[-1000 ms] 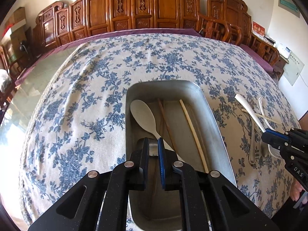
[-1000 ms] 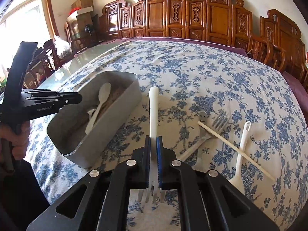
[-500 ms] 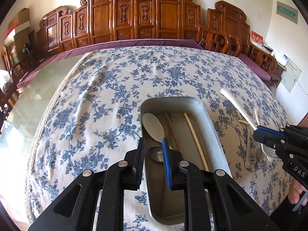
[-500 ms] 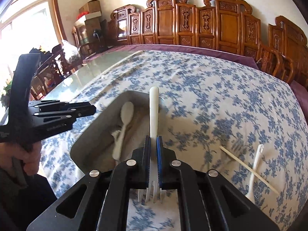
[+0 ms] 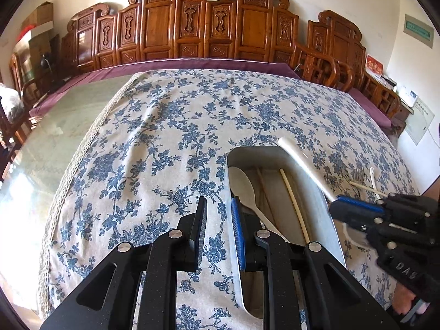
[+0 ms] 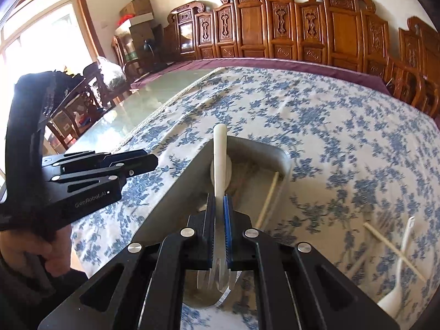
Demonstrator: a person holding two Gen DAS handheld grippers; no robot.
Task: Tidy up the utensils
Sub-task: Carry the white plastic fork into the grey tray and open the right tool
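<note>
Spreading across the table: a blue-flowered tablecloth (image 5: 154,143) covers most of the glass top, with carved wooden chairs (image 5: 209,24) lined up along the far wall.
Metal tray (image 5: 327,220): a long steel pan sits on the cloth; the left wrist view looks down its length, the right wrist view (image 6: 176,192) shows its outer wall and far rounded end.
Left gripper (image 5: 218,231): fingers apart and holding nothing, poised over the cloth just beside the tray's left rim; the right wrist view shows it from the side (image 6: 143,162), held in the person's hand (image 6: 52,250).
Right gripper (image 6: 219,231): clamped on a white fork (image 6: 220,165), tines toward the camera, handle pointing out over the tray; the left wrist view shows it (image 5: 354,209) at the tray's right rim with the fork's handle (image 5: 302,165) slanting across that edge.
Inside the tray: a pale spoon (image 5: 244,189), a dark wooden chopstick (image 5: 264,189) and a light chopstick (image 5: 294,203) lie lengthwise, clear only from the left wrist.
Left on the cloth: a white spoon (image 6: 398,275) and a light chopstick (image 6: 393,250) crossing it, plain from the right wrist; the left wrist catches only slivers past the right gripper.
</note>
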